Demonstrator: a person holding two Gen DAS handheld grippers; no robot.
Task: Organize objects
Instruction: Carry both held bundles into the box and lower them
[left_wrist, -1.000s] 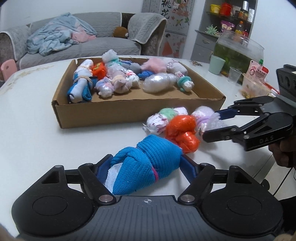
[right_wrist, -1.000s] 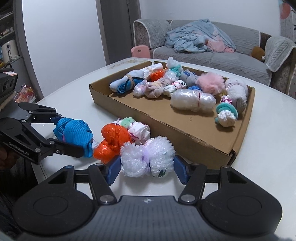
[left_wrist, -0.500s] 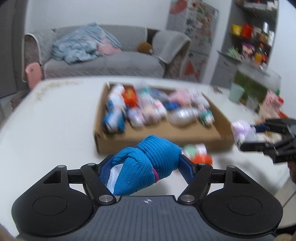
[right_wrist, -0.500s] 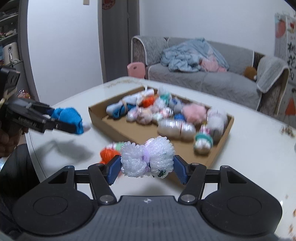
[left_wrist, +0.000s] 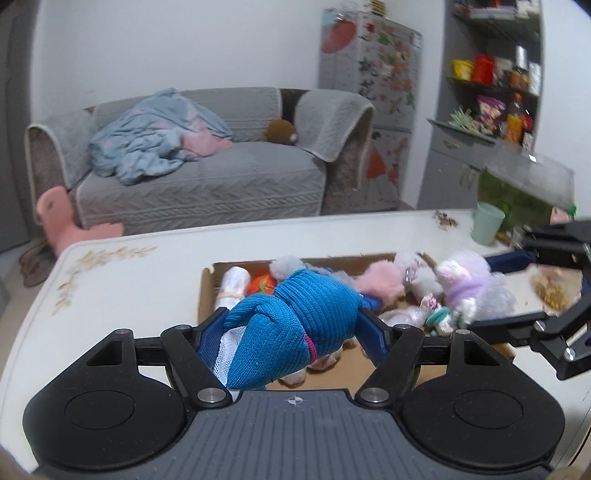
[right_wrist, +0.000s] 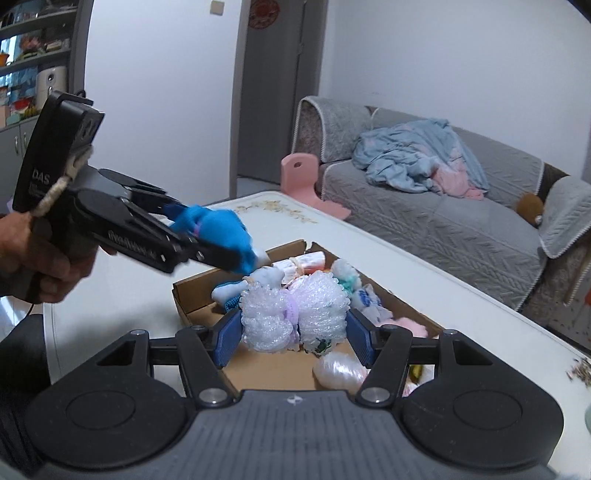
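My left gripper (left_wrist: 291, 332) is shut on a rolled blue sock bundle (left_wrist: 288, 328) and holds it in the air over the cardboard tray (left_wrist: 207, 291). It also shows in the right wrist view (right_wrist: 218, 236). My right gripper (right_wrist: 293, 326) is shut on a white and lilac frilly bundle (right_wrist: 295, 314) above the tray (right_wrist: 188, 302). That bundle also shows in the left wrist view (left_wrist: 469, 284). The tray holds several rolled cloth bundles, among them a pink fluffy one (left_wrist: 380, 284).
The tray sits on a white table (left_wrist: 129, 280). A mint cup (left_wrist: 487, 221) and snack bags stand at the table's far right. A grey sofa (left_wrist: 207, 177) with a blue blanket and a pink stool (right_wrist: 299, 177) lie beyond the table.
Both grippers have lifted their bundles off the table and carried them forward over the tray. The orange and white bundles left on the table are out of view.
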